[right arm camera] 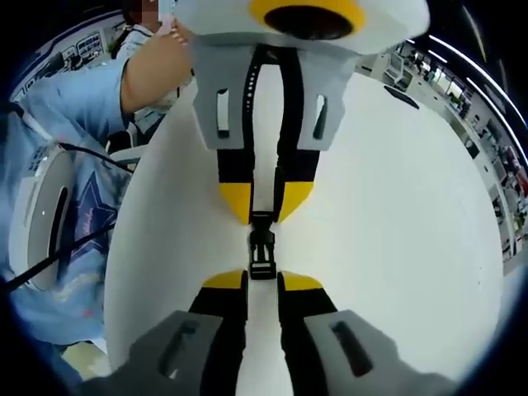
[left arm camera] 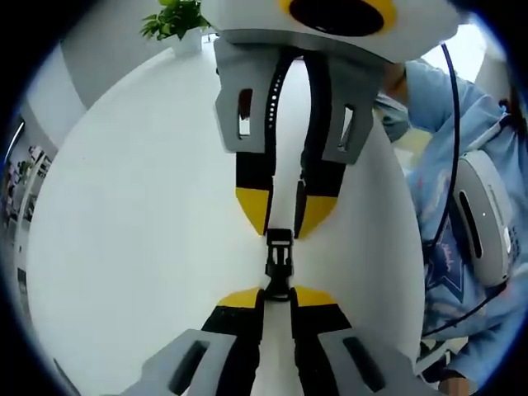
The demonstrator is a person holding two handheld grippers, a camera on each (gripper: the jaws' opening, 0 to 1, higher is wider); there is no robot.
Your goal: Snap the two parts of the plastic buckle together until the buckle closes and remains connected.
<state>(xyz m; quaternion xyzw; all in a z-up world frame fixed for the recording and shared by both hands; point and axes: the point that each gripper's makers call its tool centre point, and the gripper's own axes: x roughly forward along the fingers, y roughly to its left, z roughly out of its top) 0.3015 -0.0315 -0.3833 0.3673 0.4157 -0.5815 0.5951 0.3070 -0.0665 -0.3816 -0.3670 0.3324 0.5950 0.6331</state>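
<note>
I hold the black buckle (left arm camera: 278, 264) between my two grippers over the white table (left arm camera: 132, 231): left gripper (left arm camera: 278, 294) clamps its near end, right gripper (right arm camera: 262, 276) its other end. The halves look mated; I judge a final squeeze is needed to confirm the latch.

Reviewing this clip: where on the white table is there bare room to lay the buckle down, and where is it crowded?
In the left gripper view, the white table lies bare from the grippers out to the potted plant. In the right gripper view, bare tabletop runs toward the shelves. Crowded: the middle, where the left gripper and right gripper meet on the black buckle, and the person's sleeve side.
</note>
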